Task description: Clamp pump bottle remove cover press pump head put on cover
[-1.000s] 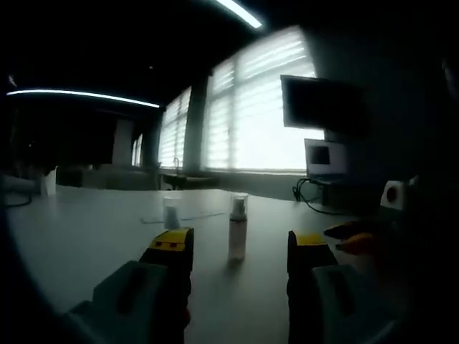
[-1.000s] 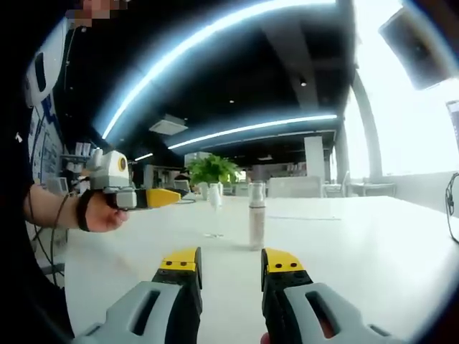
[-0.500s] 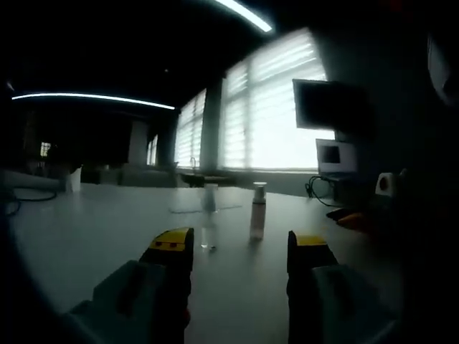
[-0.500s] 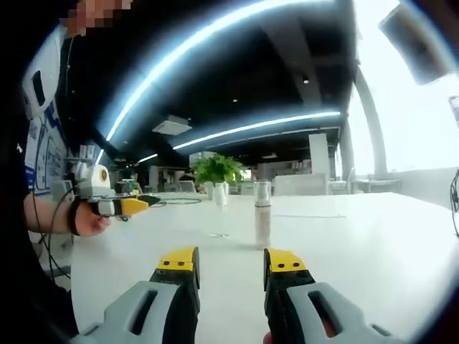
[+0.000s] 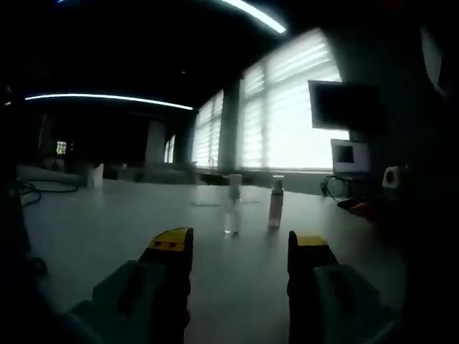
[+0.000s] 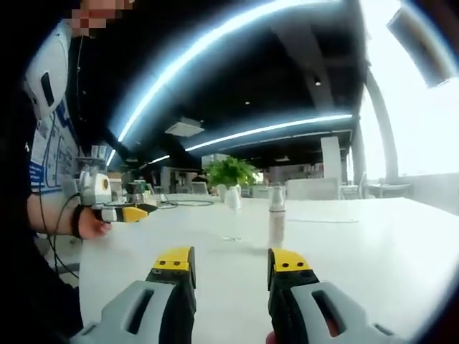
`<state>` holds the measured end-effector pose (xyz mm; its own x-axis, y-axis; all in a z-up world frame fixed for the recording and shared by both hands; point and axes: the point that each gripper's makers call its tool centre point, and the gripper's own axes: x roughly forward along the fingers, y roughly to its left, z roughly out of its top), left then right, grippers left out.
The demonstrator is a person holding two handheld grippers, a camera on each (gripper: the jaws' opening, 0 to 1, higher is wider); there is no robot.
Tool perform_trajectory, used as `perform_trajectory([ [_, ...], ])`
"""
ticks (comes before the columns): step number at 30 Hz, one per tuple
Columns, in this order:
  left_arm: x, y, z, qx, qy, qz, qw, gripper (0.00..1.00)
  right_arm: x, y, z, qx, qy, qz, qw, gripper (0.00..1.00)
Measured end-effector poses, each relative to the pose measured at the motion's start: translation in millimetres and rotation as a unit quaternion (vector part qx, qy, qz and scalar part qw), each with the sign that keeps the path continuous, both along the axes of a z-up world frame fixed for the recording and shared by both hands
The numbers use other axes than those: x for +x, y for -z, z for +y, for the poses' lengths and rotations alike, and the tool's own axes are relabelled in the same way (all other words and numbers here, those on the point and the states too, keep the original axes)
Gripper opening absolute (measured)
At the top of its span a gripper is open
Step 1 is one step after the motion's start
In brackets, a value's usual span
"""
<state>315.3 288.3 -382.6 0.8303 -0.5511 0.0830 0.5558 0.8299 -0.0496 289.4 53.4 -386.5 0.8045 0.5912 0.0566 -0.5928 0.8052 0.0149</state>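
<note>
A small white pump bottle point(image 5: 276, 203) with a clear cover stands upright on the white table point(image 5: 107, 222). A second, clearer small bottle point(image 5: 232, 205) stands just left of it. Both are well beyond my left gripper point(image 5: 239, 247), which is open with nothing between its yellow-tipped jaws. In the right gripper view the covered pump bottle point(image 6: 276, 216) stands ahead, slightly right of centre, and the clear bottle point(image 6: 232, 212) is to its left. My right gripper point(image 6: 231, 262) is open and empty, short of both bottles. A hand holds the left gripper point(image 6: 122, 212) far off at the left.
A dark monitor point(image 5: 337, 104) and a laptop screen point(image 5: 348, 156) stand by the bright windows, with cables and an orange object point(image 5: 358, 208) on the table's right side. A potted plant point(image 6: 229, 172) stands at the far end. The person's body point(image 6: 43, 165) is at the left.
The left gripper has drawn back from the bottles, which now look smaller and farther in its view. The right gripper view has shifted only slightly. Both grippers stay open.
</note>
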Motion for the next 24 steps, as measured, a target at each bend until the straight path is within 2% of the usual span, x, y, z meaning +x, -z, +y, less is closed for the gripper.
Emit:
perform_trajectory([
  [3,-5.2,1.7,-4,0.028,0.007,-0.011,0.9995,0.44,1,4.6,0,-0.015,-0.001,-0.001,0.9999,0.34],
  [7,-0.1,0.9,1,0.003,-0.013,-0.001,0.9999,0.44,1,2.4,-3,-0.005,0.001,-0.002,1.0000,0.34],
  [11,-1.3,3.1,0,0.010,-0.014,0.000,0.9999,0.44,1,2.2,-3,-0.003,0.000,-0.002,1.0000,0.34],
  [13,-1.5,5.9,4,0.029,-0.028,-0.003,0.9992,0.44,1,2.6,-4,-0.004,0.001,-0.001,1.0000,0.34],
  [16,3.2,3.0,14,-0.001,-0.046,0.004,0.9989,0.44,3,3.0,-6,-0.005,0.007,-0.001,1.0000,0.34],
  [19,4.9,4.3,17,-0.021,-0.035,0.017,0.9990,0.44,5,2.8,-12,-0.005,0.026,-0.001,0.9996,0.34],
  [21,3.0,6.6,12,-0.011,-0.021,0.018,0.9996,0.44,7,0.9,-15,0.000,0.039,-0.004,0.9992,0.34],
  [24,-0.1,5.0,8,0.002,-0.020,0.007,0.9998,0.44,6,-4.7,-20,0.015,0.042,-0.013,0.9989,0.34],
])
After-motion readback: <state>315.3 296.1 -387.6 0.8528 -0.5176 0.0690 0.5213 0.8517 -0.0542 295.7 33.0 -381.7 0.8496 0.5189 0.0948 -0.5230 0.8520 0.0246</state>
